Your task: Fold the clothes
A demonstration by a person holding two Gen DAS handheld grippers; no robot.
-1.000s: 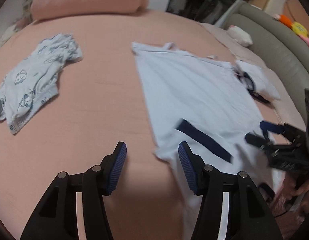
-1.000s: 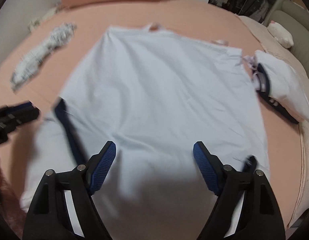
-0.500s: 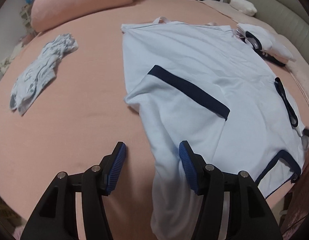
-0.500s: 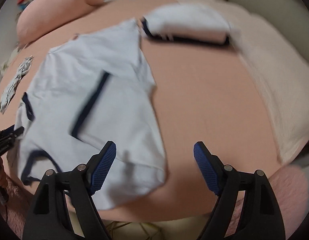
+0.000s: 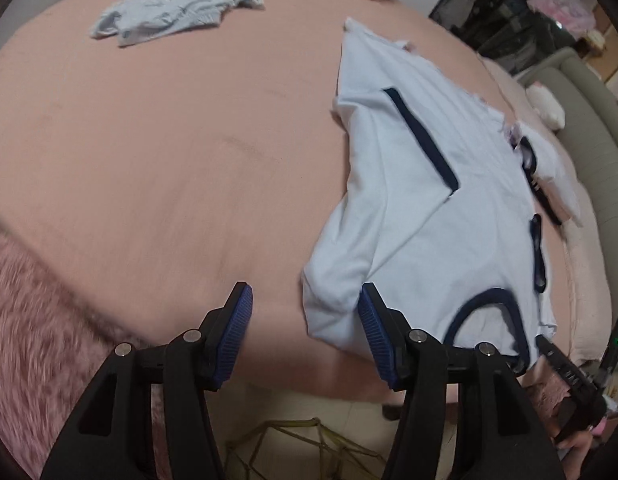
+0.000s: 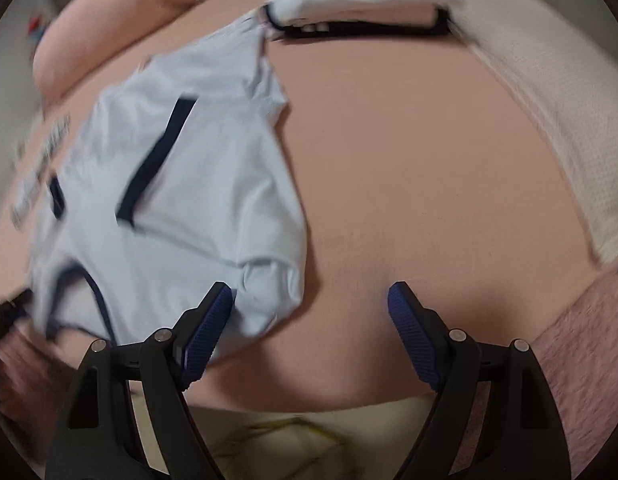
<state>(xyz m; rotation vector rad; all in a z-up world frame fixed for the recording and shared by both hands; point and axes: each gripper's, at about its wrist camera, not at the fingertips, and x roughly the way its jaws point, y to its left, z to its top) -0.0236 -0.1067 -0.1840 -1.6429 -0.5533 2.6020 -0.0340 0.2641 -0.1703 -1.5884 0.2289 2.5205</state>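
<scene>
A pale blue T-shirt with navy trim lies on the pink bed, both sleeves folded inward, its collar at the near edge. It also shows in the right wrist view. My left gripper is open and empty, above the bed's near edge beside the shirt's left shoulder. My right gripper is open and empty, beside the shirt's right shoulder. The right gripper's body shows at the lower right of the left wrist view.
A crumpled patterned garment lies at the far left of the bed. A folded white and navy garment lies at the far side, by a cream blanket. A pink fuzzy cover hangs off the near edge. A grey sofa stands at the right.
Both grippers have pulled back from over the shirt to the bed's near edge, the left swinging left and the right swinging right. The shirt lies with its sleeves folded in.
</scene>
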